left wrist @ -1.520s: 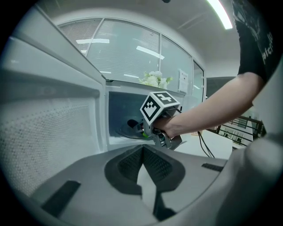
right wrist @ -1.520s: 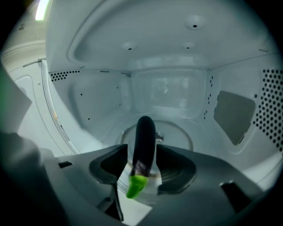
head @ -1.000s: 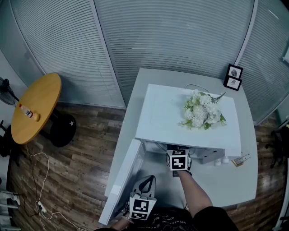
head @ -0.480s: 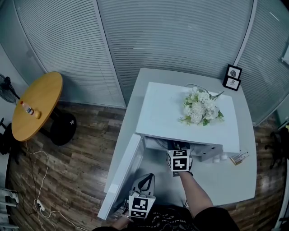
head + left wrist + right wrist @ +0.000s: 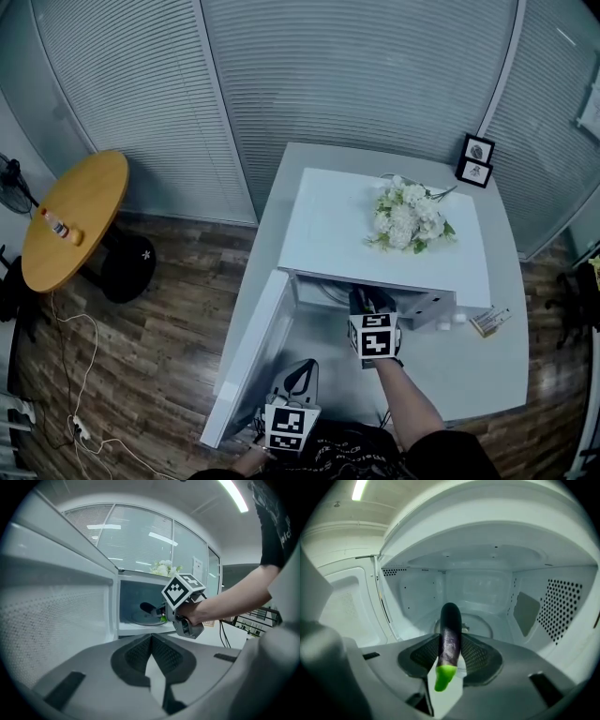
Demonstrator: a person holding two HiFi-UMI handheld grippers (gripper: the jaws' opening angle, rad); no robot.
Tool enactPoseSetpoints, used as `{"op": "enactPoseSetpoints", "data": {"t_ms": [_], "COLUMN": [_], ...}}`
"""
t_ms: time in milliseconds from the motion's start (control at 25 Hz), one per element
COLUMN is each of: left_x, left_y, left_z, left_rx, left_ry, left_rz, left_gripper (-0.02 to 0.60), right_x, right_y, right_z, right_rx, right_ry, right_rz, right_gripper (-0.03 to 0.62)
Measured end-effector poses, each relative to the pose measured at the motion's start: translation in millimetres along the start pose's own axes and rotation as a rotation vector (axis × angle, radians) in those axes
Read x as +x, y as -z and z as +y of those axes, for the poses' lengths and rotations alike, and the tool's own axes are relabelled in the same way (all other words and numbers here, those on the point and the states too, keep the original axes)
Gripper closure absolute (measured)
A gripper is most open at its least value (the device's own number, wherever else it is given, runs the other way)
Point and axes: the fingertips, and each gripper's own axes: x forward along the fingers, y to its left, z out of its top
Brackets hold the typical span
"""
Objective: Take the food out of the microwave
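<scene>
- Wood-plank floor [image 5: 141, 356] with blind-covered glass walls behind; a white table [image 5: 469, 375] stands at centre.
- Microwave [image 5: 347, 234] sits on the table with its door [image 5: 248, 361] swung fully open to the left.
- White flowers [image 5: 405, 217] lie on top of the microwave; two small picture frames [image 5: 475, 159] stand at the table's far right corner.
- Round yellow table [image 5: 70, 216] stands well apart to the left and carries a bottle [image 5: 54, 227].
- Right gripper [image 5: 451, 644] reaches into the oven opening. Its jaws are part-way open and clamped on an eggplant [image 5: 450, 634], with the pads pressing both sides.
- Eggplant position: inside the oven, dark end pointing at the back wall, green stem end nearest the camera. In the left gripper view it appears raised above the glass plate [image 5: 487, 625] — contact cannot be ruled out.
- Left gripper [image 5: 151, 648] is held low in front of the open door — jaw tips together, nothing between them.
</scene>
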Motion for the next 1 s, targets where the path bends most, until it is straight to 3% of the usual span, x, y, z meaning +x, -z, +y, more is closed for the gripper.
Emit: {"op": "enactPoseSetpoints", "data": {"t_ms": [1000], "left_x": [-6.1], "left_y": [-2.6], "left_z": [-17.6], "left_rx": [0.03], "left_ry": [0.056], "left_rz": [-0.029], "left_gripper": [0.574], "right_x": [-62.7], "right_y": [30.2], "right_z": [7.0], "right_rx": [0.021], "right_ry": [0.027], "right_rz": [-0.022], "right_gripper": [0.451]}}
